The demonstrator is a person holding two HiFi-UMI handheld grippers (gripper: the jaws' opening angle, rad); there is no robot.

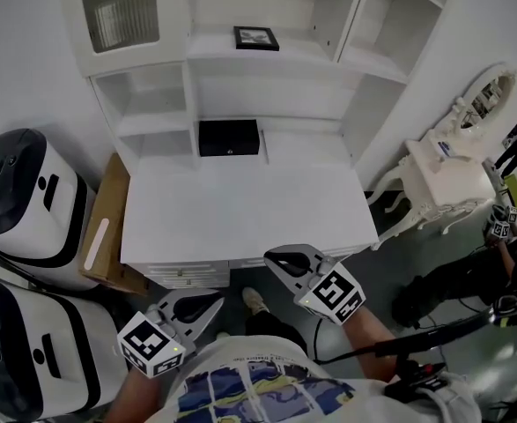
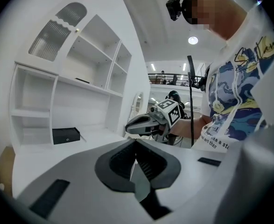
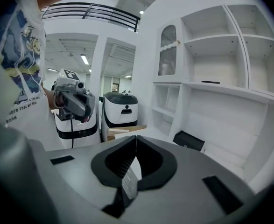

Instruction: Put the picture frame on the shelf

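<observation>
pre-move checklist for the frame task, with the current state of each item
1. Frame on shelf: ok, it sits on the upper middle shelf.
2. Frame free of both grippers: ok, both are low near the person, far from it.
3. Left gripper empty: ok, jaws together, nothing between.
4. Right gripper empty: ok, jaws together, nothing between.
5. Frame standing upright: cannot tell; both gripper views show only a thin dark strip, so it may lie flat.
6. Box out of the way: ok, at the back of the desk, below the shelf.
</observation>
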